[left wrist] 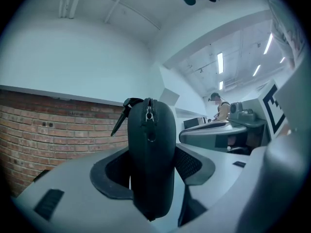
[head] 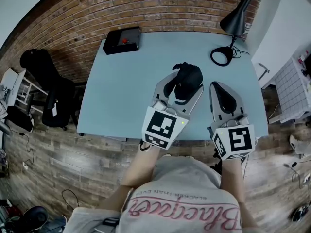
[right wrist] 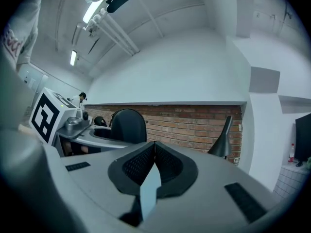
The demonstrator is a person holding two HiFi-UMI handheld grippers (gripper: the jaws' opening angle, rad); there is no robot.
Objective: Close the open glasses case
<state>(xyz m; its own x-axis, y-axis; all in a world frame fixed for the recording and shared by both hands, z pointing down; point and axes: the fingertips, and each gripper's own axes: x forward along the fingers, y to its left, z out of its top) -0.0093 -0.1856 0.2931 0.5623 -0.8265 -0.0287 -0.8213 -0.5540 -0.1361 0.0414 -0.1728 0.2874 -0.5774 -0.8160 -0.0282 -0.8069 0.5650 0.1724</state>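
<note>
The black zippered glasses case point(head: 188, 77) stands on its edge between the jaws of my left gripper point(head: 184, 85), above the middle of the pale blue table point(head: 121, 86). In the left gripper view the case point(left wrist: 150, 149) fills the gap, its zipper seam facing the camera and looking closed, with both pads point(left wrist: 112, 176) pressing on its sides. My right gripper point(head: 217, 87) hovers just to the right of it, shut and empty. In the right gripper view its jaws point(right wrist: 154, 149) meet with nothing between them, and the case point(right wrist: 127, 125) shows at the left.
A black box with a red button point(head: 122, 40) sits at the table's far left corner. A black desk lamp point(head: 236, 19) with a ring base point(head: 222, 56) stands at the far right. A brick wall runs behind. A chair with dark bags point(head: 53, 98) stands left of the table.
</note>
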